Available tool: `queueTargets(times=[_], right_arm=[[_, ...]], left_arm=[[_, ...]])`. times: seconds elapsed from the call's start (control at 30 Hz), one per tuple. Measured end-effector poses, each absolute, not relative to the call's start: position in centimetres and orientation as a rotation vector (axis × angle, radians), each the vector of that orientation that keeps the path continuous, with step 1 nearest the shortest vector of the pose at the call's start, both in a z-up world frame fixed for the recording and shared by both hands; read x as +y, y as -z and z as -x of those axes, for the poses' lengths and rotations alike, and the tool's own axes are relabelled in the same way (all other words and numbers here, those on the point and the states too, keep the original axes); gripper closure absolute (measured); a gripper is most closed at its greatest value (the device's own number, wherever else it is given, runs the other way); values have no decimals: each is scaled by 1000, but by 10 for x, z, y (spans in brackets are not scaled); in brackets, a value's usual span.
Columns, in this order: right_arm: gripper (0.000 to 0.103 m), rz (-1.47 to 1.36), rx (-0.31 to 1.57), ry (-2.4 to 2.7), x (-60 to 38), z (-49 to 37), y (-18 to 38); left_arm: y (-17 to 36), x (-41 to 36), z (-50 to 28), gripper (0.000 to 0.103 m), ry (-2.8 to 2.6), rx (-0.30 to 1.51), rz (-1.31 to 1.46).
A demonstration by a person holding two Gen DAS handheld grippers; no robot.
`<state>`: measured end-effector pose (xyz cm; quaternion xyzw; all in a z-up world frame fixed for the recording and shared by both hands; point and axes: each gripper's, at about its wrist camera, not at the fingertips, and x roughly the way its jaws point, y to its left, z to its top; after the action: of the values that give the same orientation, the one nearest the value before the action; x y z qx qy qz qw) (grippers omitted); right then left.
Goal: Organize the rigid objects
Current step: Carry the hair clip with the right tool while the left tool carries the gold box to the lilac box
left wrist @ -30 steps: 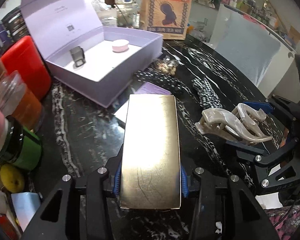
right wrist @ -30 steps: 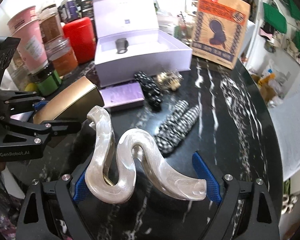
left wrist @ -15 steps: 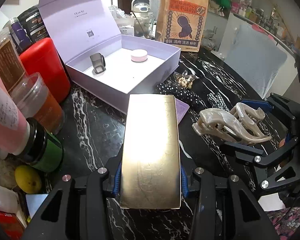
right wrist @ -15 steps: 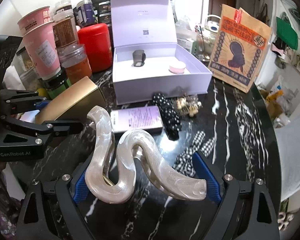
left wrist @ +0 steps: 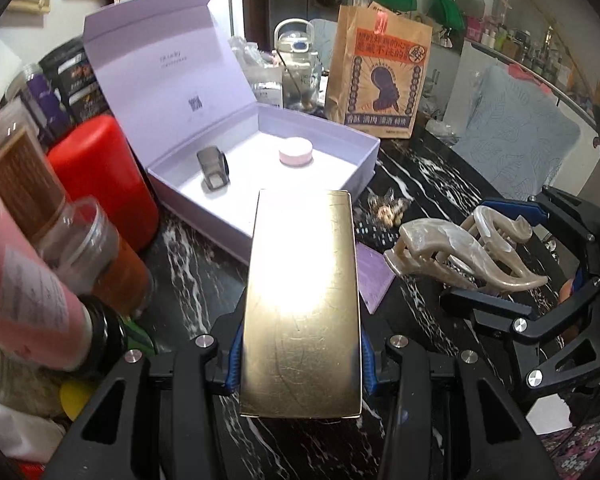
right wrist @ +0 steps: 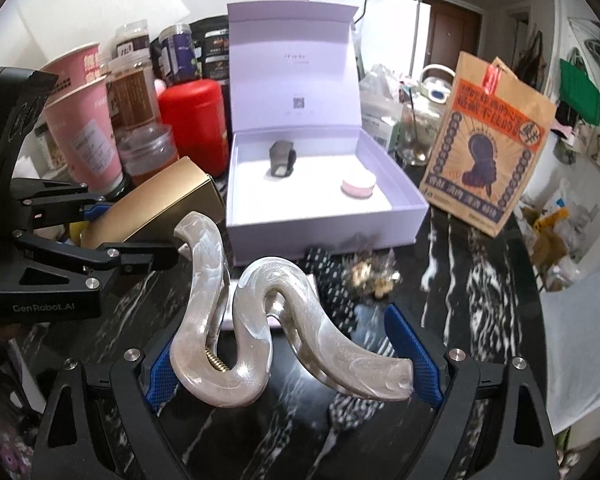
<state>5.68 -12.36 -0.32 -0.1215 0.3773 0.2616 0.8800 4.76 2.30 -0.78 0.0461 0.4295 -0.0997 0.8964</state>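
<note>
Both loads have risen off the black marble table (left wrist: 188, 264). Your left hand-held gripper (left wrist: 300, 354) stays clamped on the gold box (left wrist: 302, 300), your right hand-held gripper (right wrist: 288, 360) on the pearly hair claw (right wrist: 260, 320), lower centre; the open lilac box (right wrist: 396, 188) now sits nearer, ready for placing.

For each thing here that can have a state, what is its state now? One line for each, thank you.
Lilac box: lid open, standing upright.
Gold box: held off the table in the left tongs.
Pearly hair claw: held in the right tongs, its teeth closed.
Dark clip: standing in the lilac box.
Pink round case: lid on, lying in the lilac box.
Brown paper bag: upright.
</note>
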Motion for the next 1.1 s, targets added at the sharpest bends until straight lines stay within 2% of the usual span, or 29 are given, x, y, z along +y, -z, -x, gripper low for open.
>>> queueTargets(times=[1.1], right_arm=[[11, 248, 655, -561, -115, -176, -59]], left_arm=[[-53, 29, -161, 59, 170, 689, -117]])
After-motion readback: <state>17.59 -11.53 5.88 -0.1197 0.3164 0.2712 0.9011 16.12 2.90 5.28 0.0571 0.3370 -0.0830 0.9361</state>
